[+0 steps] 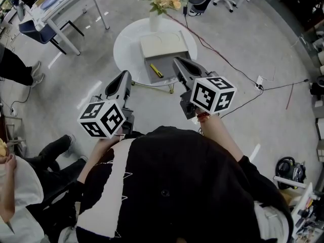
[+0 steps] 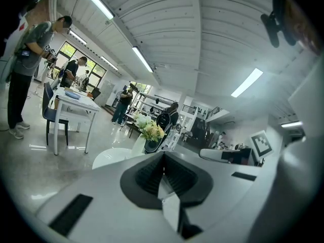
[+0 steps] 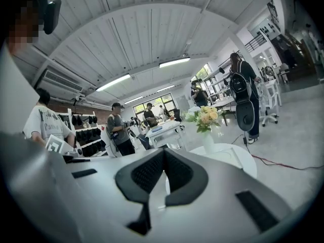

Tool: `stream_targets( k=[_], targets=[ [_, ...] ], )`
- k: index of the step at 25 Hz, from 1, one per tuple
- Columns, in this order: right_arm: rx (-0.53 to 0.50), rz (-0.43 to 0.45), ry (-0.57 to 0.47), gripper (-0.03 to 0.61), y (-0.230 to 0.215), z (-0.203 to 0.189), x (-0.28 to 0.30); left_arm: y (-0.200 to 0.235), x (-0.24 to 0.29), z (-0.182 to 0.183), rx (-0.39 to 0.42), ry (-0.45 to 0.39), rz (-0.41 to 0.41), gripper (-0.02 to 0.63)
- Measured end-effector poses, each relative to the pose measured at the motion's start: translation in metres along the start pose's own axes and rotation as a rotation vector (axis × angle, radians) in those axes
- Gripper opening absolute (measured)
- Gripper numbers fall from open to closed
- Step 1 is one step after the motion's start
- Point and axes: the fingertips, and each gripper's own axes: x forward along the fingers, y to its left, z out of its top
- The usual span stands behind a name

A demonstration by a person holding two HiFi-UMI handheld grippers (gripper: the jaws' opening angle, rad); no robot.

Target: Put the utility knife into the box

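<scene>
- The round white desk [image 1: 126, 47] is small. The open box [image 1: 162, 45] fills its middle and reaches almost to the near rim, leaving bare top on the left.
- Open floor [image 1: 243, 24] surrounds the desk.
- The yellow knife [image 1: 156, 70] lies slantwise in the box's grey tray.
- The left tool [image 1: 124, 76] is held out from the chest, pointing level across the room. It is just near-left of the desk's rim, with its jaws pressed together on nothing.
- The right tool [image 1: 178, 61] also points level, its tip over the box's right edge as seen from above. It is closed tight and empty.
- A vase [image 1: 154, 20] of flowers stands at the box's far side.
- A cable [image 1: 223, 58] runs across the floor to the right. A chair [image 1: 35, 32] and bystanders are on the left.
</scene>
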Motion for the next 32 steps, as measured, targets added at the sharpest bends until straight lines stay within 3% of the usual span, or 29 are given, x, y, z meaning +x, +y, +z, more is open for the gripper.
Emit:
stream_targets(
  k=[21, 27, 32],
  targets=[
    [0.032, 0.008, -0.002, 0.005, -0.004, -0.002, 0.011, 0.01, 0.007, 0.001, -0.004, 0.0, 0.005, 0.011],
    [-0.039, 0.013, 0.017, 0.005, 0.002, -0.002, 0.015, 0.012, 0.007, 0.003, -0.002, 0.004, 0.008, 0.011],
    [-0.014, 0.016, 0.016, 0.005, 0.0, -0.002, 0.021, 0.016, 0.01, 0.003, -0.004, 0.007, 0.011, 0.011]
  ],
)
